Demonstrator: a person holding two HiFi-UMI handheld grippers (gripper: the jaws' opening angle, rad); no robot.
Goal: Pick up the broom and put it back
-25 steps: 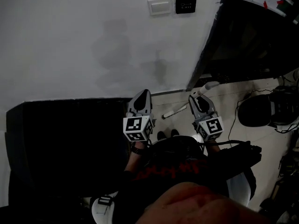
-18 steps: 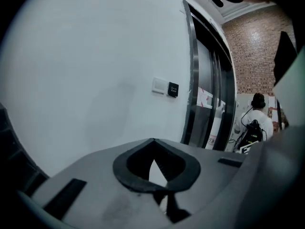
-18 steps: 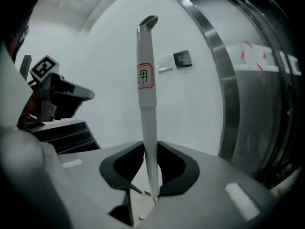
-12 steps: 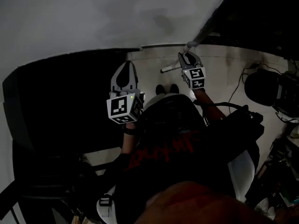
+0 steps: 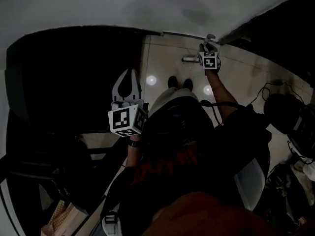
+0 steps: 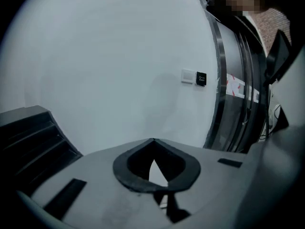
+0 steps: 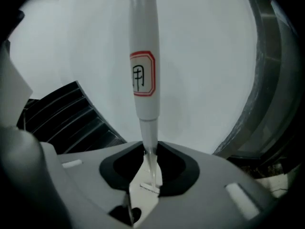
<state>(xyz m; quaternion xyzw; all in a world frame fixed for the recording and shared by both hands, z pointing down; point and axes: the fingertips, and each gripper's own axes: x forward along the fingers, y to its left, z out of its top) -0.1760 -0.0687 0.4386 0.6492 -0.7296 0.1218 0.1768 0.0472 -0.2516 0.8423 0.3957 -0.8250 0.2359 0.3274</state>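
White plastic broom handle with a red-bordered label point(image 7: 144, 80) stands clamped in the right tongs point(image 7: 150, 151), low by the pale tiled floor point(image 5: 162, 58) and grey wall point(image 5: 98, 4). The left tongs point(image 6: 152, 143) are pressed together, empty.

The head view is running dim, everything below the wall point(image 5: 98, 4) sinking into near-black shadow. Two glare spots are shining on the floor tiles point(image 5: 160, 58) near the wall. In both gripper views the wall is glowing bright, the broom handle point(image 7: 144, 70) in the right one showing crisp against it, while fisheye bending and dark vignetting are crowding the edges.
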